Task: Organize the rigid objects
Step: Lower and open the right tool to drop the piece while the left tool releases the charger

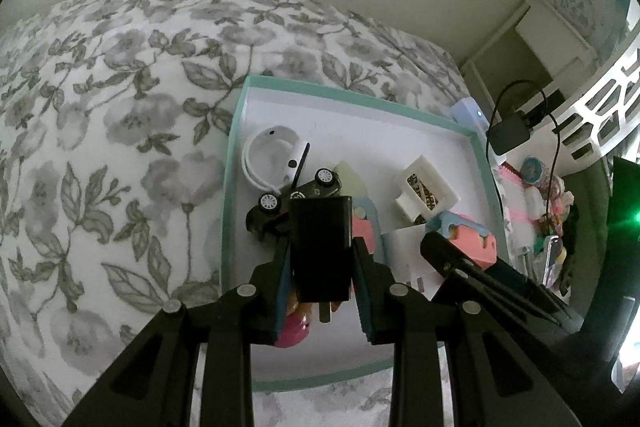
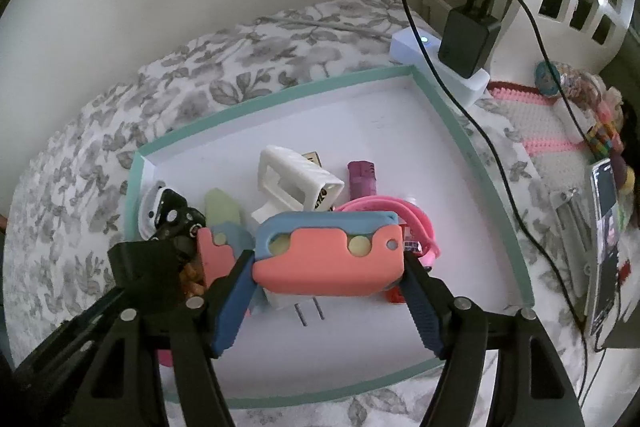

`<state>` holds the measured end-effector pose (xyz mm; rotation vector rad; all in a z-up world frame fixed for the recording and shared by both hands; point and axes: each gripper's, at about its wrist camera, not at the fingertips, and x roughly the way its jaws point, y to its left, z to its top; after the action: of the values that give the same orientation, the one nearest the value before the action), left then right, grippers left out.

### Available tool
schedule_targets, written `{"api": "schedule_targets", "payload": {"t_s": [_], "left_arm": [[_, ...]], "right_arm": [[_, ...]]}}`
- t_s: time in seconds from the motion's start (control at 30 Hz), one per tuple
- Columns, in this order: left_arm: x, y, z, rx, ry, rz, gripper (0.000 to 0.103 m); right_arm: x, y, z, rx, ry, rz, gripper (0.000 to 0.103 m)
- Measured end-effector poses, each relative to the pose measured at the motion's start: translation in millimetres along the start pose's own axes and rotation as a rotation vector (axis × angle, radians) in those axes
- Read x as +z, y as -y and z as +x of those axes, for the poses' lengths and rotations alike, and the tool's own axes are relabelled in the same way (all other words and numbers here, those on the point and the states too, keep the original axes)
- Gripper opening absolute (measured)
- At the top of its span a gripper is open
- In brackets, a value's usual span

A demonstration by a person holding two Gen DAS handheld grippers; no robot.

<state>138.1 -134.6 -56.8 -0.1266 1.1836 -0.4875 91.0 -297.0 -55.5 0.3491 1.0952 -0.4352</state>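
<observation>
Both loads hang directly above the shallow white mint-rimmed cardboard tray point(image 2: 472, 147): left gripper point(image 1: 320, 259) jaws clamp an upright black rectangular block point(image 1: 320, 247); right gripper point(image 2: 328, 267) jaws pinch the crosswise pink-and-blue plastic folding toy point(image 2: 328, 255) by its ends.

Matt plastic pink-and-blue block point(image 2: 328, 255), glossy black toy car point(image 1: 296, 193), floral cloth bedcover point(image 1: 120, 107).

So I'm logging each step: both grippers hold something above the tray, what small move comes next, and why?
Probably lower the left gripper slightly and release the black block into the tray: it hangs over the toy car, while the right gripper grips the pink-and-blue piece.
</observation>
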Motion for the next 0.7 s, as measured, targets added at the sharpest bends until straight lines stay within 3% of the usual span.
{"api": "schedule_targets", "payload": {"t_s": [0.27,0.43,0.7], "left_arm": [[1.7,-0.9,-1.9,0.002,-0.009,-0.011,0.031],[4.1,-4.7,-8.9,-0.005,-0.001,-0.041,0.049],[7.6,-7.4,-27.0,-0.018,0.038,-0.054,0.052]], "right_arm": [[0.1,0.8,-0.2,0.013,-0.005,-0.001,0.074],[0.2,1.1,-2.7,0.024,-0.015,0.004,0.074],[2.6,-2.2,-18.2,0.033,0.029,-0.005,0.078]]}}
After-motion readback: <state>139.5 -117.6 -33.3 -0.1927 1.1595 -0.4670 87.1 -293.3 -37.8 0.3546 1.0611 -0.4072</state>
